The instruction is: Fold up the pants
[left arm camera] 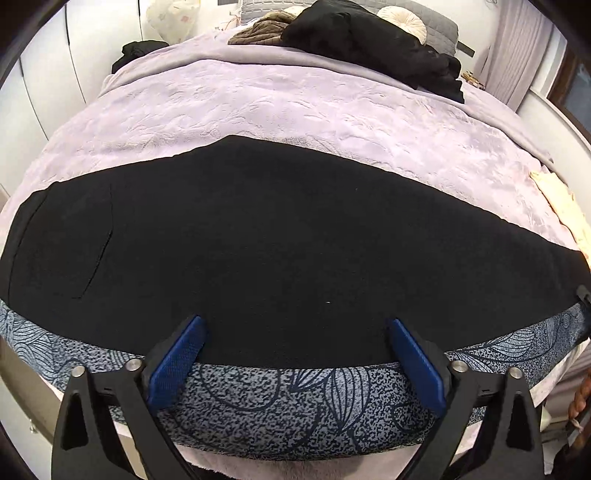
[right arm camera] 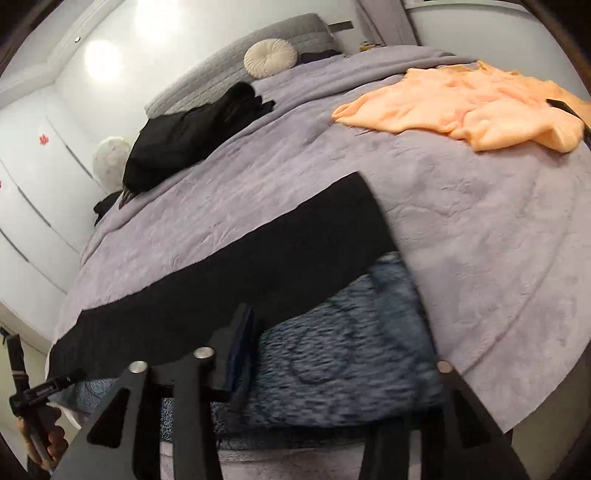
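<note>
Black pants (left arm camera: 258, 240) lie flat across the near part of the lilac bed, over a blue-grey leaf-patterned cloth (left arm camera: 295, 398) along the bed's front edge. My left gripper (left arm camera: 295, 332) is open, blue pads spread wide just above the pants' near edge, holding nothing. In the right wrist view the pants (right arm camera: 240, 266) run from lower left to the centre, with the patterned cloth (right arm camera: 351, 339) beside them. My right gripper (right arm camera: 332, 325) is open; only the left finger (right arm camera: 240, 332) shows clearly, near the pants' edge. The view is blurred.
The lilac blanket (left arm camera: 314, 103) covers the bed. A pile of black clothes (left arm camera: 369, 44) and a brown garment (left arm camera: 262, 29) lie near the pillows. An orange garment (right arm camera: 461, 107) lies at the right side. White wardrobes (right arm camera: 33, 192) stand to the left.
</note>
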The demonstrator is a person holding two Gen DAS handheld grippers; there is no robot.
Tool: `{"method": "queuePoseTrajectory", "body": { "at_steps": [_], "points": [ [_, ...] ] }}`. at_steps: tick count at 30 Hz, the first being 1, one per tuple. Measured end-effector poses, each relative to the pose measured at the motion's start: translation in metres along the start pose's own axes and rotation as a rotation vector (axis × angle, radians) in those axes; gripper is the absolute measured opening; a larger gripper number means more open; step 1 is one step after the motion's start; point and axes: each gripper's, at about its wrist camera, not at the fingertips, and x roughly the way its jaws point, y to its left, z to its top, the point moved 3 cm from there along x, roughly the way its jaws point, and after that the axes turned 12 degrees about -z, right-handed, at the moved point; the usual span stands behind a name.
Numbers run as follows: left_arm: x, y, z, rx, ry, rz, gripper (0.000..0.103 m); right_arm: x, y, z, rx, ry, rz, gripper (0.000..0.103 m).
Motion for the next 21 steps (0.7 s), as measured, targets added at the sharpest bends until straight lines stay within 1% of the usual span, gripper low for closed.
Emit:
{"method": "queuePoseTrajectory", "body": {
  "at_steps": [2,4,5,6,7,8,9,10,11,12,13,14,15,16,18,19,21],
  "points": [
    [0.003,-0.001,0.0,0.01,0.0,0.023,0.101,0.0,-0.004,-0.003,-0.048,0.016,-0.054,0.024],
    [0.003,-0.002,0.001,0.015,-0.002,0.031,0.101,-0.006,-0.01,0.002,-0.033,0.001,-0.048,0.022],
    [0.002,-0.002,0.001,0.011,-0.001,0.025,0.101,-0.01,-0.015,0.007,-0.029,-0.008,-0.072,0.022],
    [0.001,-0.001,0.002,0.003,-0.003,0.019,0.101,-0.012,-0.021,0.012,-0.015,-0.014,-0.129,0.025],
    [-0.001,0.0,0.002,-0.005,-0.004,0.018,0.101,-0.017,-0.036,0.012,0.005,-0.022,-0.186,0.035],
    [-0.004,0.0,0.002,-0.012,-0.006,0.022,0.101,-0.02,-0.044,0.016,0.035,-0.034,-0.23,0.056],
    [-0.008,0.0,0.001,-0.015,-0.012,0.023,0.101,-0.029,-0.05,0.02,0.06,-0.065,-0.276,0.061],
    [-0.012,-0.004,0.003,-0.015,-0.019,0.018,0.101,-0.037,-0.052,0.023,0.058,-0.091,-0.31,0.062],
    [-0.014,-0.007,0.004,-0.009,-0.026,0.014,0.101,-0.044,-0.045,0.026,0.033,-0.121,-0.323,0.062],
    [-0.017,-0.016,0.007,0.007,-0.035,0.009,0.101,-0.05,-0.029,0.028,-0.019,-0.15,-0.31,0.062],
    [-0.018,-0.027,0.011,0.03,-0.043,0.002,0.101,-0.055,-0.012,0.029,-0.066,-0.164,-0.291,0.066],
    [-0.019,-0.042,0.014,0.065,-0.052,-0.01,0.101,-0.054,0.014,0.027,-0.139,-0.176,-0.254,0.078],
    [-0.018,-0.057,0.017,0.106,-0.056,-0.022,0.101,-0.052,0.043,0.022,-0.215,-0.183,-0.213,0.084],
    [-0.015,-0.072,0.019,0.148,-0.061,-0.024,0.101,-0.045,0.071,0.015,-0.289,-0.186,-0.175,0.087],
    [-0.005,-0.097,0.024,0.223,-0.076,0.008,0.101,-0.029,0.124,-0.002,-0.453,-0.17,-0.119,0.087],
    [0.001,-0.103,0.026,0.239,-0.072,0.023,0.101,-0.021,0.143,-0.011,-0.517,-0.162,-0.114,0.087],
    [0.018,-0.1,0.029,0.218,-0.031,0.026,0.101,0.003,0.171,-0.023,-0.602,-0.127,-0.117,0.087]
  ]
}}
